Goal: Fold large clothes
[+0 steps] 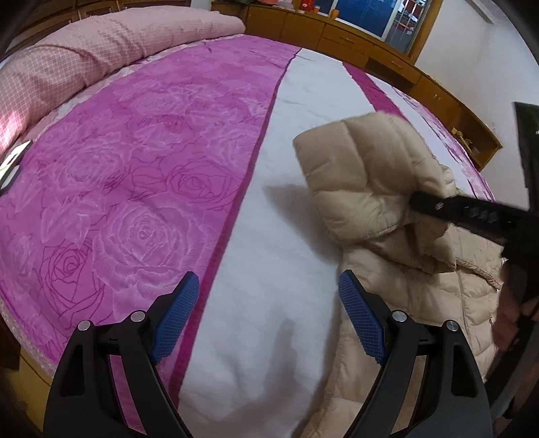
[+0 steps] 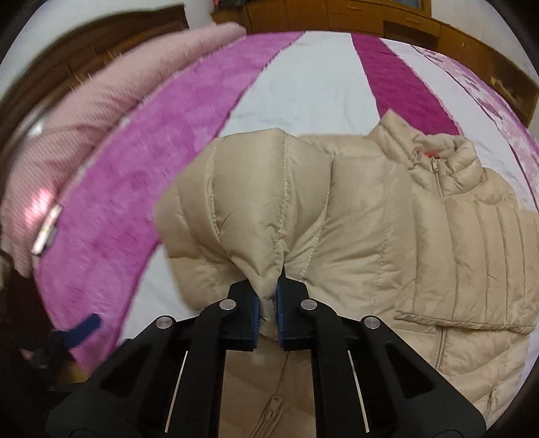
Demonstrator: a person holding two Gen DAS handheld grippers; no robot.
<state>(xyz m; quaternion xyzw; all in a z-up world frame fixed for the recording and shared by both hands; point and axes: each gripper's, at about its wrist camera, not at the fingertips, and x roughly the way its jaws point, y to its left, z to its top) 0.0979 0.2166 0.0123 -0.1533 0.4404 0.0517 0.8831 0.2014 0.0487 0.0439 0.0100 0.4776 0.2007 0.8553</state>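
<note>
Right tongs (image 2: 267,303): clenched on a fold of the beige puffer jacket (image 2: 387,236). Padded fabric is pinched between the blue pads (image 2: 253,308) and bulges up ahead of the tips. In the left wrist view the same tongs (image 1: 416,202) reach in from the right side, their black fingers gripping a raised portion of the jacket (image 1: 363,175), which stands clear of the bedding and casts a shadow on it.

Left tongs (image 1: 266,320): released, jaws wide apart, nothing between the blue pads (image 1: 175,320). They hang over the bedding, with the jacket's lower body just beyond the right-hand pad.

Jacket position: spread on the bed ahead and to the right of the right tongs, front side up, collar (image 2: 434,151) at the far end, zip (image 2: 438,178) running back toward the tongs, a slanted pocket (image 2: 448,325) to their right.

Containers: open wooden shelving (image 1: 471,134) lies far ahead and right of the left tongs; small items sit in it, too small to identify.

Surface: a bed covered by a pink rose-patterned blanket (image 1: 118,168) to the left of the left tongs, and a white panel (image 1: 276,236) directly beneath and ahead of them. A pale pink checked quilt (image 1: 101,50) is bundled at the far left.

Room: wooden cabinets (image 1: 337,33) line the far wall, with a window (image 1: 363,17) above.
</note>
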